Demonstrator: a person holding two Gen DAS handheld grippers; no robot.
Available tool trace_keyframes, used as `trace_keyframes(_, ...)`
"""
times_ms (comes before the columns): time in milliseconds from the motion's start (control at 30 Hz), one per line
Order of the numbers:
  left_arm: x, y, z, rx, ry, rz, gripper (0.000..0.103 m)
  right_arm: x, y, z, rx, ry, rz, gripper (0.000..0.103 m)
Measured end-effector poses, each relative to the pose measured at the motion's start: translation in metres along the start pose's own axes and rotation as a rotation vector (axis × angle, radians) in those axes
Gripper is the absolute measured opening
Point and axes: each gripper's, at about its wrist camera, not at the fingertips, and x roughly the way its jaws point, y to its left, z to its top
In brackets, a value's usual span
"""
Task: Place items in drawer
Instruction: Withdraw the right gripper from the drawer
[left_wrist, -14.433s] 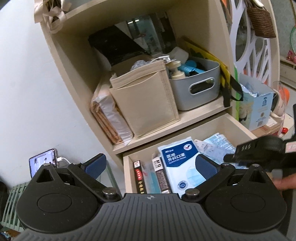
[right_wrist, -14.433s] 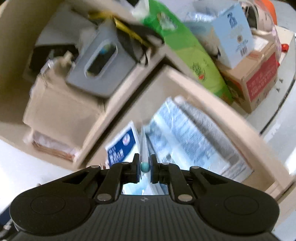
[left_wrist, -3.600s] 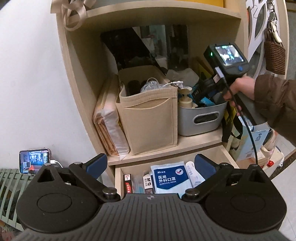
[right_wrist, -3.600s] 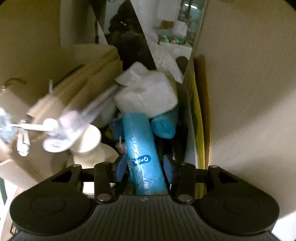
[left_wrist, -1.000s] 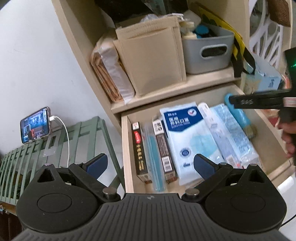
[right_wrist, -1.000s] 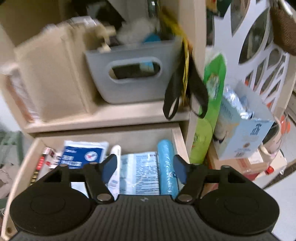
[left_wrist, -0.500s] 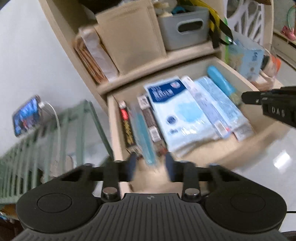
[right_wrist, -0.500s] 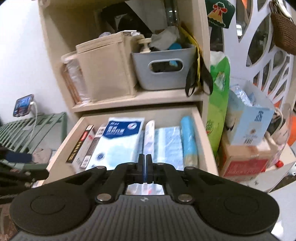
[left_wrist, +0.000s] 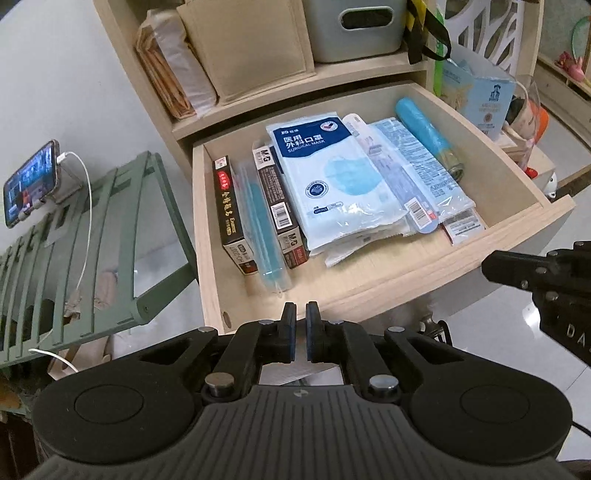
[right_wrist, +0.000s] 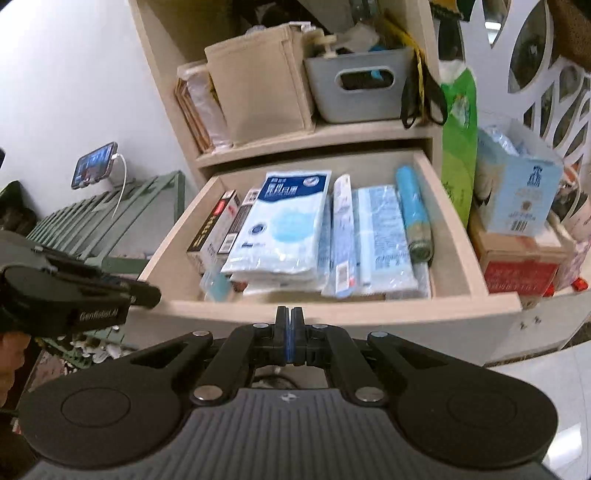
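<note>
The wooden drawer (left_wrist: 388, 280) (right_wrist: 332, 306) stands pulled out under the shelf. In it lie a blue roll (left_wrist: 424, 129) (right_wrist: 412, 206) along the right wall, a surgical mask pack (left_wrist: 328, 162) (right_wrist: 284, 218), flat plastic packets and dark boxes (left_wrist: 231, 210) at the left. My left gripper (left_wrist: 300, 314) hovers just before the drawer's front rim, shut to a thin slit with nothing in it. My right gripper (right_wrist: 290, 314) is also in front of the rim, shut and empty. Each gripper shows at the edge of the other's view, the right gripper (left_wrist: 495, 264) and the left gripper (right_wrist: 147, 293).
On the shelf above sit a beige fabric box (right_wrist: 258, 85) and a grey bin (right_wrist: 358, 88). A green slatted rack (left_wrist: 92, 240) with a phone (left_wrist: 29, 184) stands left of the drawer. A green bag (right_wrist: 458, 122), a blue carton (right_wrist: 517, 192) and a cardboard box (right_wrist: 517, 273) crowd the right.
Both grippers went from wide open to shut and drew back from the drawer toward its front edge. The blue roll, earlier taken from the grey bin, lies in the drawer.
</note>
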Motion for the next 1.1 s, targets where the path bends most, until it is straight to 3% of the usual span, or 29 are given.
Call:
trace_keyframes(500, 0.003, -0.005, 0.002, -0.015, -0.026, 0.003, 0.006, 0.013, -0.003, 0.001, -0.021, 0.028, 0.011, 0.0)
trace_keyframes(700, -0.003, -0.012, 0.01, -0.007, -0.107, 0.055, 0.007, 0.03, -0.005, 0.016, -0.009, 0.024, 0.009, 0.0)
trace_keyframes(1100, 0.042, -0.003, 0.05, 0.0, -0.085, 0.059, 0.008, 0.081, -0.022, 0.065, 0.025, 0.015, 0.026, 0.0)
